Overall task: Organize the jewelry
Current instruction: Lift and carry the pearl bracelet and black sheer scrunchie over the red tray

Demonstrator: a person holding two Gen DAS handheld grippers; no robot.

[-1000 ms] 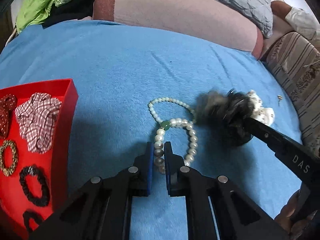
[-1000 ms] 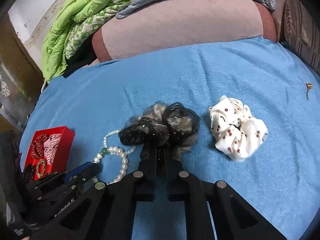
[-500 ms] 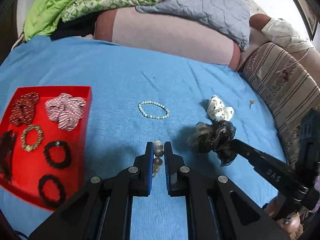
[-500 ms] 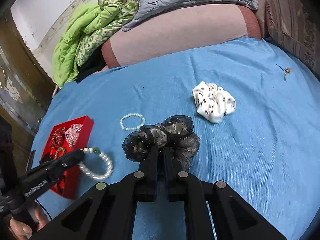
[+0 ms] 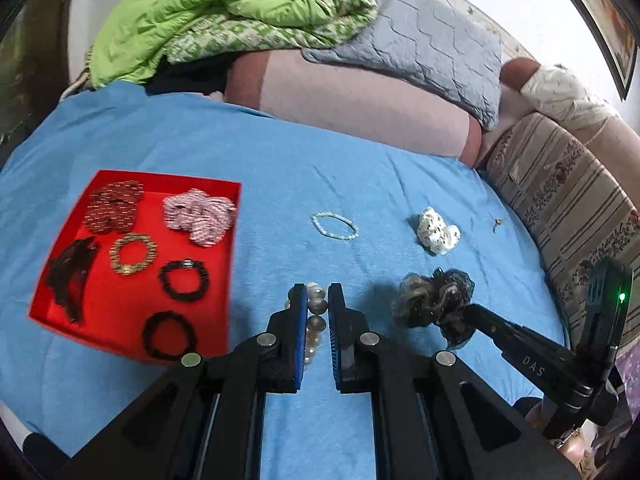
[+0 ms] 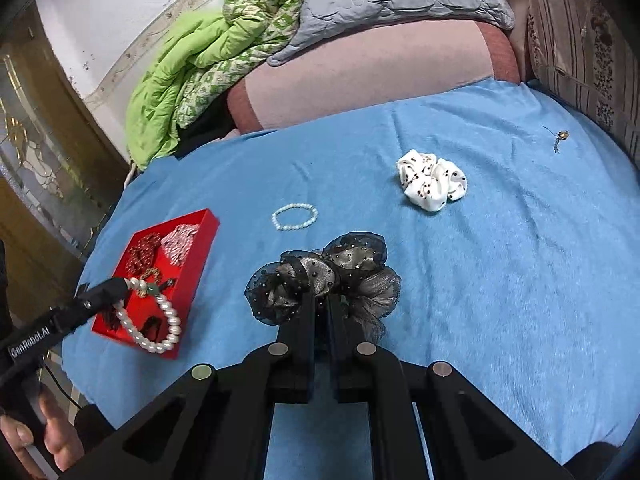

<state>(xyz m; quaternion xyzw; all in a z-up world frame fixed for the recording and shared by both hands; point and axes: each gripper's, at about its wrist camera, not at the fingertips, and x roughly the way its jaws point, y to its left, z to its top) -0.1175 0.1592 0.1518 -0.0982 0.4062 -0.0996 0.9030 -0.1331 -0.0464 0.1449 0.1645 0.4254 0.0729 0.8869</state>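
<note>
**Jewelry around the red tray**

A shallow red square tray [image 5: 230, 240] on the blue bedspread holds scrunchies and bracelets. A white pearl bracelet with one green bead [image 6: 154, 320] hangs above its near edge. A sheer black dotted scrunchie [image 6: 320, 276] is lifted to its right. Farther right lie a small pale bead bracelet [image 5: 334, 225] and a white spotted scrunchie [image 5: 437, 233].

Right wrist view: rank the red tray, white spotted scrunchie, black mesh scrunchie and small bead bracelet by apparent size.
1. red tray
2. black mesh scrunchie, though being held close to the camera inflates it
3. white spotted scrunchie
4. small bead bracelet
</note>
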